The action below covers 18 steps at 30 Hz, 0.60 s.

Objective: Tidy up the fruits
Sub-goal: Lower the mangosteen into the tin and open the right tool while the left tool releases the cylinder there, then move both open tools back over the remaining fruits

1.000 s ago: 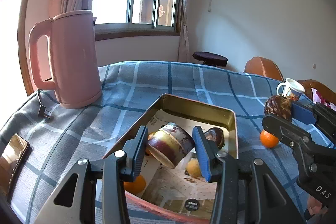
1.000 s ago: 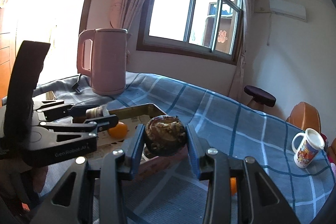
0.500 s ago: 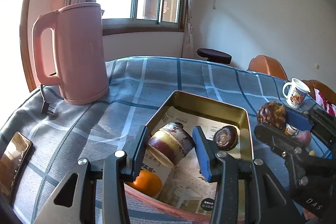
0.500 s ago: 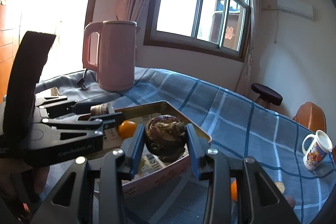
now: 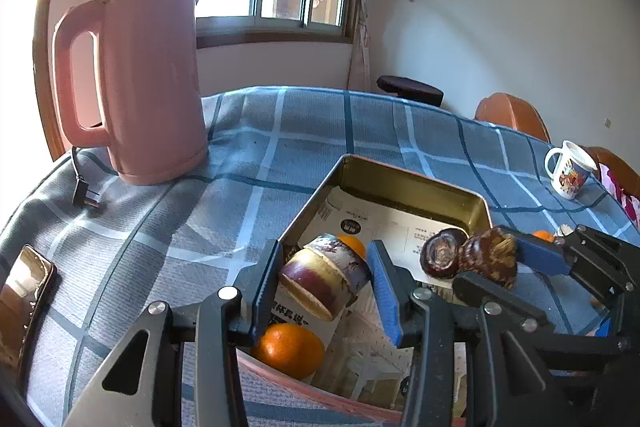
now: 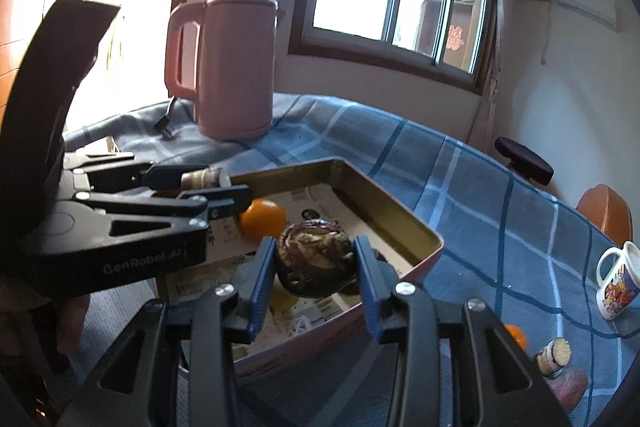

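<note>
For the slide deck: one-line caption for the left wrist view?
Left hand-held gripper holds a cut purple fruit piece over the gold tin tray, oranges inside, pink kettle behind.

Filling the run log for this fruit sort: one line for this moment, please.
left gripper: shut on purple cane piece | right gripper: shut on brown fruit | both over tin tray | tray holds orange

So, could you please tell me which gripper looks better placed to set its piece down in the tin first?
Probably the left gripper: its purple-skinned piece already hangs over the tin floor, while the right gripper holds its brown knobbly piece nearer the rim.
</note>
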Each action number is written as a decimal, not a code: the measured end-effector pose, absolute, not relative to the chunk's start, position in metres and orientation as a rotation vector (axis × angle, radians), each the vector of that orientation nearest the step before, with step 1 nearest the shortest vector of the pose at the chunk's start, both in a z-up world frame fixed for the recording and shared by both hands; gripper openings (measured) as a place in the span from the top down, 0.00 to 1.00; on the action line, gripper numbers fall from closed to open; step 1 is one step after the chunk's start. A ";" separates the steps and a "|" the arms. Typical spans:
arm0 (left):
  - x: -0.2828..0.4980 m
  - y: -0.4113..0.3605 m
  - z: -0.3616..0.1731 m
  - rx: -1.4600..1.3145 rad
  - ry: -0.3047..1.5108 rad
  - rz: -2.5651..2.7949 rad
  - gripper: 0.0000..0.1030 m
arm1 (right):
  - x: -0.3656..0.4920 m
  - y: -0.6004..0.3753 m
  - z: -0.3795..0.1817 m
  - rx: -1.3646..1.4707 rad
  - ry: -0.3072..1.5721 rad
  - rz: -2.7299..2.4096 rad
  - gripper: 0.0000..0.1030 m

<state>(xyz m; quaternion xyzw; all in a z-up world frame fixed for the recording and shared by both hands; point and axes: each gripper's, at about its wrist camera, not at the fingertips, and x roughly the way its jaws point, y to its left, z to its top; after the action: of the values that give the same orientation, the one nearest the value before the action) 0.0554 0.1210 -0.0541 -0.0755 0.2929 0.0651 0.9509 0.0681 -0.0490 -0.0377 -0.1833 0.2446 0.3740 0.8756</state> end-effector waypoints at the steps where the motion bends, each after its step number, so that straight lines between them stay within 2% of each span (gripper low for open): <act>1: 0.056 0.121 -0.055 -0.154 0.602 0.129 0.55 | 0.069 -0.047 -0.040 -0.387 0.524 0.785 0.59; 11: 0.061 0.123 -0.059 -0.163 0.642 0.120 0.55 | 0.078 -0.039 -0.052 -0.406 0.625 0.808 0.59; 14: 0.062 0.123 -0.060 -0.163 0.644 0.122 0.55 | 0.077 -0.037 -0.053 -0.410 0.621 0.808 0.49; 16: 0.061 0.124 -0.060 -0.166 0.643 0.122 0.54 | 0.077 -0.037 -0.052 -0.408 0.622 0.810 0.39; 18: 0.059 0.123 -0.059 -0.173 0.636 0.117 0.49 | 0.076 -0.038 -0.051 -0.402 0.614 0.801 0.39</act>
<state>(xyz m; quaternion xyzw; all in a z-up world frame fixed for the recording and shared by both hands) 0.0591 0.1235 -0.0587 -0.0847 0.3120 0.0574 0.9446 0.0763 -0.0382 -0.0509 -0.1912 0.2920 0.3811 0.8561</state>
